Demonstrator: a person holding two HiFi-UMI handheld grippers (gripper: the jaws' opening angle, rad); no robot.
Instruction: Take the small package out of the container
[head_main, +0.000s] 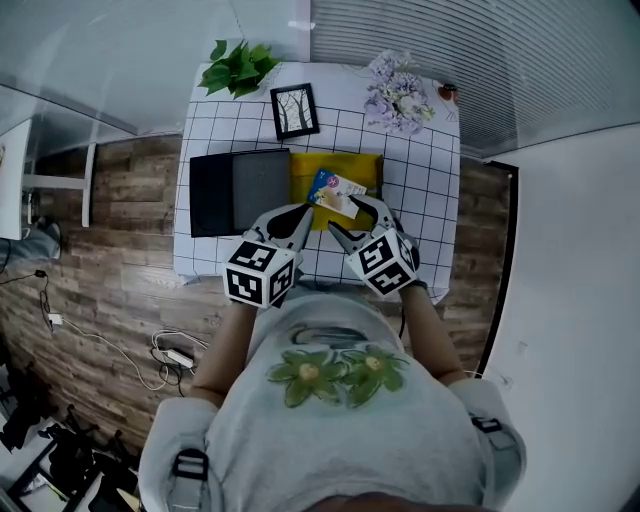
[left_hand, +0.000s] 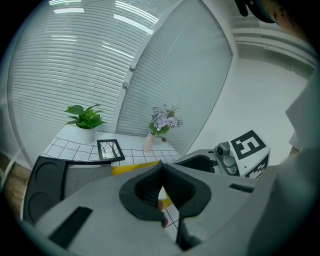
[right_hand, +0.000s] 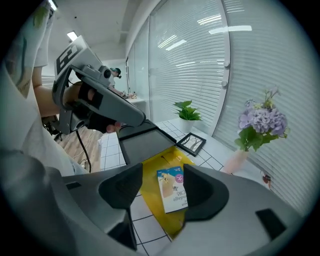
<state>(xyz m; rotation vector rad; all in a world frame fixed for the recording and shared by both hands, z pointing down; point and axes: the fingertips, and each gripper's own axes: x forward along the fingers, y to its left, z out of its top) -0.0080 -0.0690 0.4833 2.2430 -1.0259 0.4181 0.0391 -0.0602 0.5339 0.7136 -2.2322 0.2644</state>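
Closest to the lens in the right gripper view are the two grey jaws of the right claw (right_hand: 164, 176), spread wide. Between them shows the small blue-and-white printed package (right_hand: 175, 189), and neither pad presses on it. The package lies flat on top of a yellow flat mailer (right_hand: 149, 185), outside the case and near the mailer's middle.

In the head view the right claw (head_main: 345, 218) sits just at the near right corner of the package (head_main: 336, 192). Whether a jaw tip touches that corner cannot be told. The left claw (head_main: 300, 218) is just beside it, over the near left part of the mailer (head_main: 305, 170). In the left gripper view the left claw (left_hand: 161, 170) has its jaw tips pressed together.

Touching the mailer's left edge lies a black flat case (head_main: 212, 195), open, with a grey lined half next to the mailer. Behind the case and mailer stands a small black-framed picture (head_main: 295, 110). A green leafy plant in a white pot (head_main: 238, 68) occupies the far left corner. A bunch of lilac flowers in a pale vase (head_main: 398, 95) occupies the far right corner.

All items rest on a counter covered with a white cloth with black grid lines (head_main: 420, 200). The counter stands on a brown wood-plank floor (head_main: 110, 260).
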